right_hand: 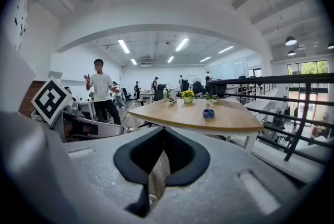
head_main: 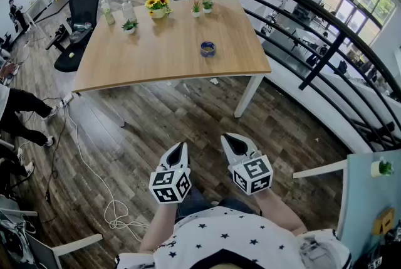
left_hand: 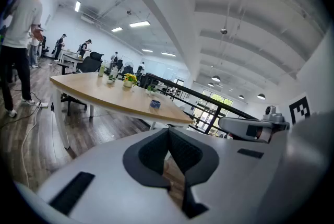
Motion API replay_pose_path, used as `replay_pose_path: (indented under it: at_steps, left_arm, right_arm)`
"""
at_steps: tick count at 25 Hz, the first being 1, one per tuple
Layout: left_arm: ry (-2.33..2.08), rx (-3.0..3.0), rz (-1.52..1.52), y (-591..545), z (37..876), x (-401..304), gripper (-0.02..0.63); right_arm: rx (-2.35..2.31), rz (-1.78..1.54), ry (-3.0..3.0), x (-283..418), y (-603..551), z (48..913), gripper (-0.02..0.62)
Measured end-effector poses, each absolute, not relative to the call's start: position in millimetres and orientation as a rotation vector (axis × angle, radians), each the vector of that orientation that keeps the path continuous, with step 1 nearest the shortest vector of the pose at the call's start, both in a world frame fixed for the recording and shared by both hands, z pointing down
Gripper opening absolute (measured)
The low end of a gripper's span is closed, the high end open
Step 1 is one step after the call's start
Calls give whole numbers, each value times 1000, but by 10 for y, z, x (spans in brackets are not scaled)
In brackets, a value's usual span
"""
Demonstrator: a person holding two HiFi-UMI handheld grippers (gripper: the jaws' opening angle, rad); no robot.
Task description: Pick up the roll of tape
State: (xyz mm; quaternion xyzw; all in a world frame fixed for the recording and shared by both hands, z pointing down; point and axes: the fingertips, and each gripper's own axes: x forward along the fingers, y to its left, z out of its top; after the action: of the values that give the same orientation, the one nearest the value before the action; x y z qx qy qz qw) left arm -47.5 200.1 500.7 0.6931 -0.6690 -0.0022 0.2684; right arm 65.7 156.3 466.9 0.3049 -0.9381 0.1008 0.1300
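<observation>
A small blue roll of tape [head_main: 208, 49] lies on the wooden table [head_main: 156, 64], toward its right front part; it also shows in the left gripper view as the tape [left_hand: 155, 104] and in the right gripper view as the tape [right_hand: 208, 113]. My left gripper [head_main: 181, 145] and right gripper [head_main: 226, 137] are held side by side over the floor, well short of the table's front edge. Both are shut with nothing between their jaws. Both point toward the table.
On the table's far side stand a yellow flower pot [head_main: 158, 6], small potted plants [head_main: 202, 8] and bottles [head_main: 108, 12]. A black railing [head_main: 326, 42] curves along the right. Office chairs [head_main: 81, 17] sit left of the table, a white cable [head_main: 116, 211] lies on the floor, and people stand at far left.
</observation>
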Motion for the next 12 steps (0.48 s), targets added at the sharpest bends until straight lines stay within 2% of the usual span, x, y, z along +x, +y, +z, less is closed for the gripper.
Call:
replay_pose_path:
  at_steps: [6,12]
  left_arm:
    - [-1786,1885,28,2598,4865,-20,3]
    - [-1786,1930,18,2858,4768,139,3]
  right_arm:
    - [876,292,-2728,1036,2233,4562,5]
    - [904,248,-2764,1200,2486,4459,5]
